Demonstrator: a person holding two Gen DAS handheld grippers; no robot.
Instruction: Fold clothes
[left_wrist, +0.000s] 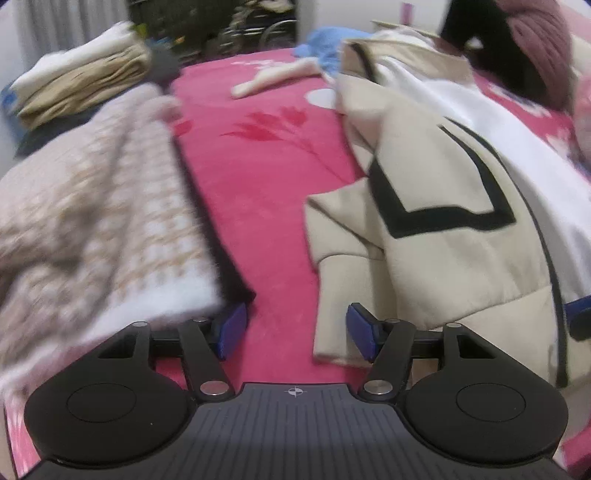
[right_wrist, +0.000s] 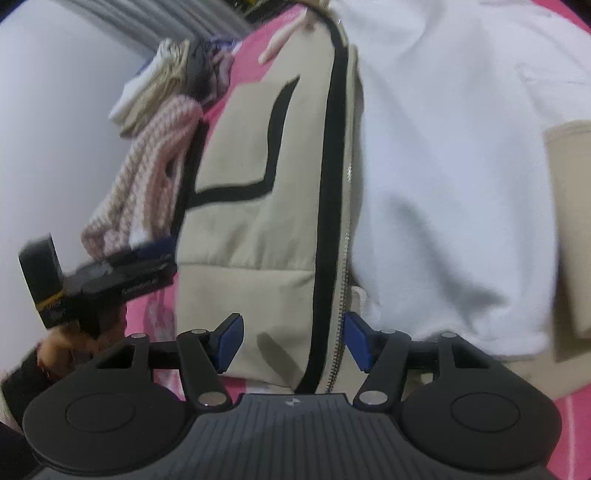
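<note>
A beige jacket (left_wrist: 443, 240) with black trim and white lining lies open on the pink bedspread (left_wrist: 266, 192). My left gripper (left_wrist: 297, 328) hovers low over the bedspread with its jaws open. The jacket's sleeve cuff (left_wrist: 332, 347) lies just inside its right pad, untouched as far as I can see. In the right wrist view my right gripper (right_wrist: 293, 339) is open over the jacket's (right_wrist: 258, 221) bottom hem. The black front edge and zipper (right_wrist: 341, 295) run between its pads without being pinched. The left gripper (right_wrist: 110, 273), held by a hand (right_wrist: 55, 347), shows at the left of that view.
A pink-and-beige checked garment (left_wrist: 103, 206) lies left of the left gripper. A folded beige-and-white pile (left_wrist: 85, 77) sits at the back left. A blue garment (left_wrist: 325, 44), a cream sock-like piece (left_wrist: 273, 79) and a maroon knit (left_wrist: 535, 44) lie at the far side.
</note>
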